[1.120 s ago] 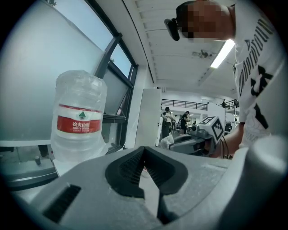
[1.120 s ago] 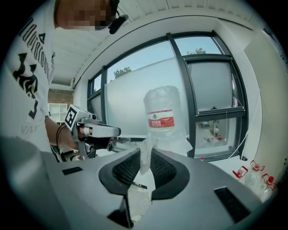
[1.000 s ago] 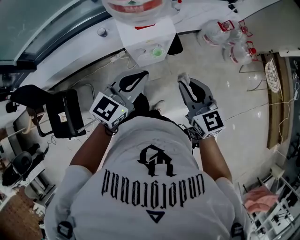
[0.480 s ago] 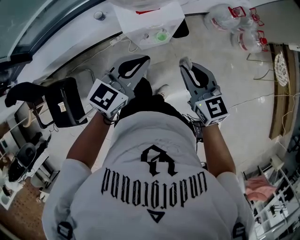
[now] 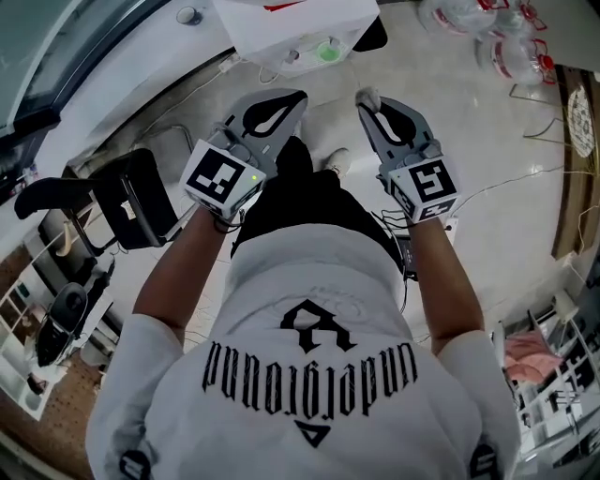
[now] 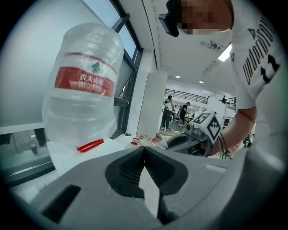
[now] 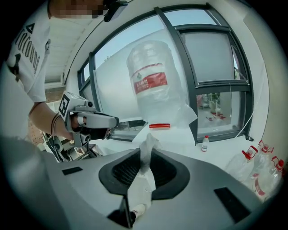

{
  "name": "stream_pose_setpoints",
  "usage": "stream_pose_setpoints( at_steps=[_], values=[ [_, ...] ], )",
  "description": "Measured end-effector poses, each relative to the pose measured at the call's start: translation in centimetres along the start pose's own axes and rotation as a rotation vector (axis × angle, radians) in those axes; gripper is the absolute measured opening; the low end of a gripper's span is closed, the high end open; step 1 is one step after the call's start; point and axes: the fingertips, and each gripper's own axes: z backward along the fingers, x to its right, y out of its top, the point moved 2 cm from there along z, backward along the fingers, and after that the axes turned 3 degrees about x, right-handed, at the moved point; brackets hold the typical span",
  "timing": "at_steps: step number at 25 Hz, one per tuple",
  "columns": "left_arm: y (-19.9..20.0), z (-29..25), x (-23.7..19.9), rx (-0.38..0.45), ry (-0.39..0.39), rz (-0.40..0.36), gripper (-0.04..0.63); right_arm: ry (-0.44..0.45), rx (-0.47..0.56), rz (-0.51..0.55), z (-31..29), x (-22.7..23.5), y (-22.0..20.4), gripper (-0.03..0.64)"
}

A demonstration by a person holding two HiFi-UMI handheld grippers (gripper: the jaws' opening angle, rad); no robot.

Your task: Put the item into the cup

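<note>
"Two grippers. Take the left one first: what is it doing?"

"The left gripper (image 5: 296, 96) has its jaws shut tip to tip, and its own view shows nothing pinched between them. Far beyond it stands a big water bottle (image 6: 83, 85)."

"And the right gripper (image 5: 367, 101)?"

"Its jaws are clamped on the item, a white crumpled scrap (image 7: 147, 143). It could be tissue or thin wrapper, I cannot say which. A tuft pokes out past the tips and the rest runs down between the pads."

"How will it handle?"

"Very light, soft and limp, I judge, with no risk of crushing it. The hold near its middle looks sound. It may cling to a pad or drift on release, so the tips should go right into the cup's mouth before they part."

"Where is the cup?"

"I cannot make one out. A small green thing (image 5: 326, 52) sits on the white stand (image 5: 281, 23) at the far side, too small to name. The person's shirt (image 5: 309, 375) hides the near floor, and the clear bottles (image 5: 487, 37) at far right are cut off."
</note>
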Motion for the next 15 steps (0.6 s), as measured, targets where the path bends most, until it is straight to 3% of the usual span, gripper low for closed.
stream_pose_setpoints(
  at_steps=[15],
  values=[
    [-9.2, -5.3, -3.9, -0.081, -0.056, -0.008, 0.015, -0.022, -0.096, -0.015, -6.5, 4.3, -8.0, 0.07]
  ],
)
